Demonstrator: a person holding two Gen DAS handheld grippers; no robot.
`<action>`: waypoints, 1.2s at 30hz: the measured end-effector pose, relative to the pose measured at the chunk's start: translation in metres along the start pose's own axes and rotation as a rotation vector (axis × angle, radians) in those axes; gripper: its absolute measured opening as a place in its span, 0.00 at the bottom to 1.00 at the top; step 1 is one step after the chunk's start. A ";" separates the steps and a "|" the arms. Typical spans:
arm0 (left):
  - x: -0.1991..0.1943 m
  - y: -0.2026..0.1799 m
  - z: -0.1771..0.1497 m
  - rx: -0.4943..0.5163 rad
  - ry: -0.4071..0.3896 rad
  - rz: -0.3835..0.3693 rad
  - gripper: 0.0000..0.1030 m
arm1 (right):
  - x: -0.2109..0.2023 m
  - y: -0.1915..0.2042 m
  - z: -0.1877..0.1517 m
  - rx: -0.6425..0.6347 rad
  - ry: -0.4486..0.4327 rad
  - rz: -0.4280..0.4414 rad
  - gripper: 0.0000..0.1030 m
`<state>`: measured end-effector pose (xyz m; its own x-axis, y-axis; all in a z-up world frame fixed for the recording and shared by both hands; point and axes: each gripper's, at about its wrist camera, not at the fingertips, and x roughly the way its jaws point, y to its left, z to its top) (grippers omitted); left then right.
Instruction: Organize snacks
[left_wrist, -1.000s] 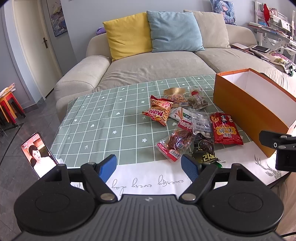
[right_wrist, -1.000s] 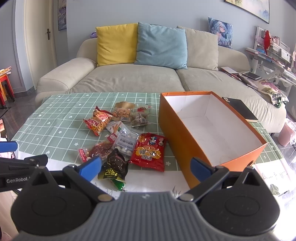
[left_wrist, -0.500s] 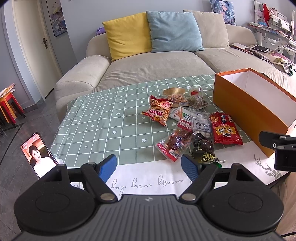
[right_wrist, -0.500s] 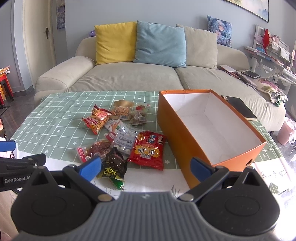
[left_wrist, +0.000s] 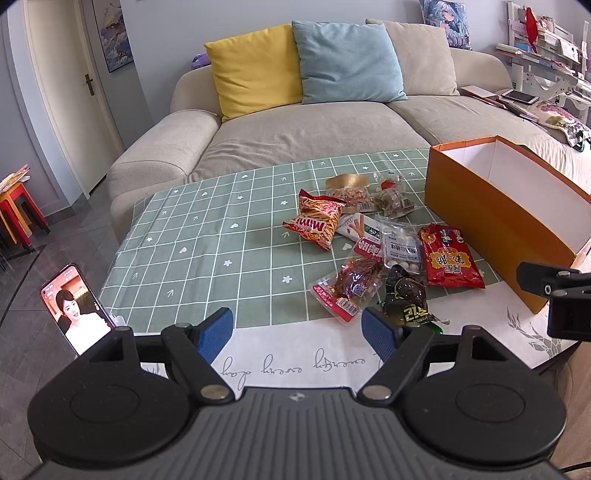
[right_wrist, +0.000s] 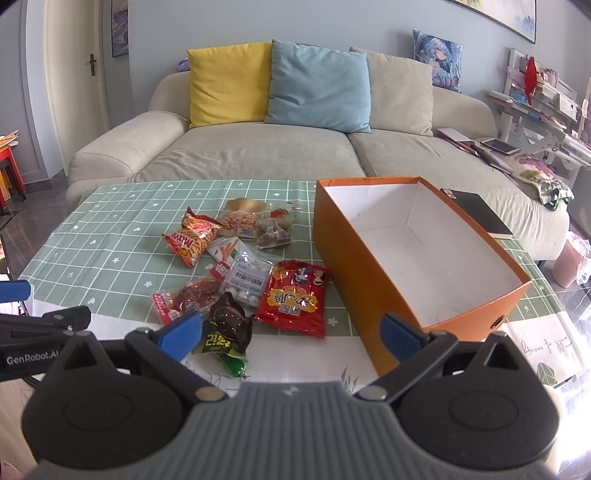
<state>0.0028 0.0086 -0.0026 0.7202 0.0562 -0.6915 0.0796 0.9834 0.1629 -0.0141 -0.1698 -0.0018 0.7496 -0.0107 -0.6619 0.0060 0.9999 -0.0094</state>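
Several snack packets lie in a pile on the green checked tablecloth (left_wrist: 207, 240): an orange Mimi bag (left_wrist: 317, 223), a red bag (left_wrist: 448, 260), a black bag (left_wrist: 406, 295), a clear meat packet (left_wrist: 351, 286) and a packet of white balls (right_wrist: 245, 278). An open, empty orange box (right_wrist: 417, 254) stands to the right of the pile. My left gripper (left_wrist: 297, 332) is open and empty above the table's near edge. My right gripper (right_wrist: 291, 334) is open and empty, hovering short of the black bag (right_wrist: 225, 326) and the box's near corner.
A phone (left_wrist: 75, 308) stands on a holder at the table's near left corner. A beige sofa (right_wrist: 258, 151) with yellow, blue and beige cushions lies behind the table. A black notebook (right_wrist: 476, 214) sits beyond the box. Red stools (left_wrist: 18, 210) stand far left.
The right gripper has moved slightly forward and up toward the snacks and box. The left gripper has not visibly moved. Nothing on the table has shifted.
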 end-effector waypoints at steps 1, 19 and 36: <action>0.000 0.000 0.000 0.000 0.000 0.000 0.90 | 0.000 0.000 0.000 0.000 0.000 -0.001 0.97; 0.017 -0.008 0.007 0.081 0.025 -0.071 0.84 | 0.013 -0.004 0.006 0.008 0.052 0.034 0.97; 0.068 -0.009 0.029 0.080 0.132 -0.199 0.46 | 0.070 -0.008 0.026 -0.024 0.125 0.092 0.62</action>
<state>0.0711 -0.0013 -0.0306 0.5889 -0.1100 -0.8007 0.2694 0.9608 0.0661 0.0555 -0.1785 -0.0286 0.6581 0.0794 -0.7487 -0.0759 0.9964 0.0389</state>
